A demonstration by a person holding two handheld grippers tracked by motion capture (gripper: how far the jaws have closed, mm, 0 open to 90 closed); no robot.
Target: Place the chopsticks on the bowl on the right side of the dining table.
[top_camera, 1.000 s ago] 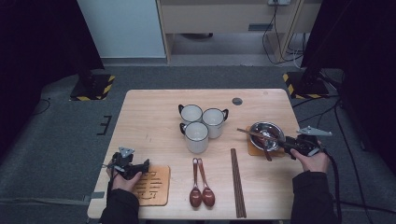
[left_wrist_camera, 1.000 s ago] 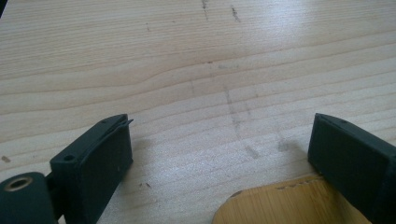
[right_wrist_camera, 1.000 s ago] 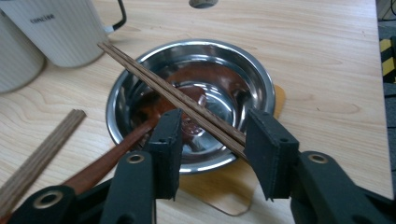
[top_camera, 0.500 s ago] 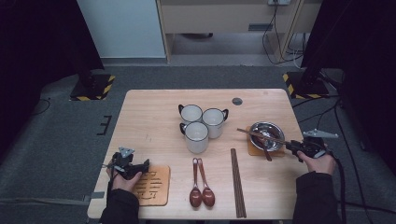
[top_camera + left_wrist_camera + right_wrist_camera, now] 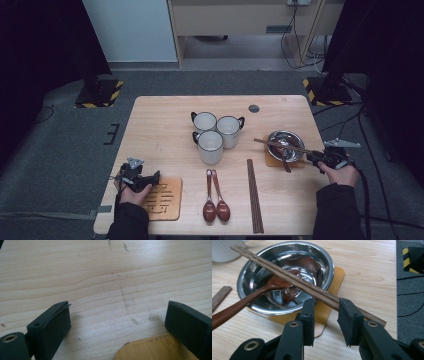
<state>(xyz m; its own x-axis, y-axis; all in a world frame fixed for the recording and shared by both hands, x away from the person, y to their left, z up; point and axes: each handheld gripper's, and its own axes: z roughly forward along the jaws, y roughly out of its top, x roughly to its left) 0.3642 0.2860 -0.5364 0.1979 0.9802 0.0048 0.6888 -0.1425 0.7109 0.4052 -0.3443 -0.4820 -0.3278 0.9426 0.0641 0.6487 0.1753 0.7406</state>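
Between the jaws of the right gripper (image 5: 325,303) runs a pair of wooden chopsticks (image 5: 287,277). The jaws have just been opening a little and stand part open, with a gap showing beside the sticks, so I judge them loose rather than pinched. The pair lies slantwise across the rim of the steel bowl (image 5: 329,265), its near end passing behind the jaw tips. Below it a dark wooden spoon (image 5: 249,298) rests in the bowl, which sits on a bamboo coaster (image 5: 337,275). The sticks are light, stiff and smooth, and they will likely roll or scissor apart (two thin rods rarely stay together). A grip square across both, near the thick end, should suit best. The left gripper (image 5: 117,315) hangs low over the bench (image 5: 160,125) with jaws wide apart and nothing between them, a second coaster's corner (image 5: 155,350) just below. The high view adds the layout: three mugs (image 5: 210,145) mid-bench, two more spoons (image 5: 215,200) and another chopstick pair (image 5: 254,195) near the front edge. The right gripper view alone reveals the gap at the pads.
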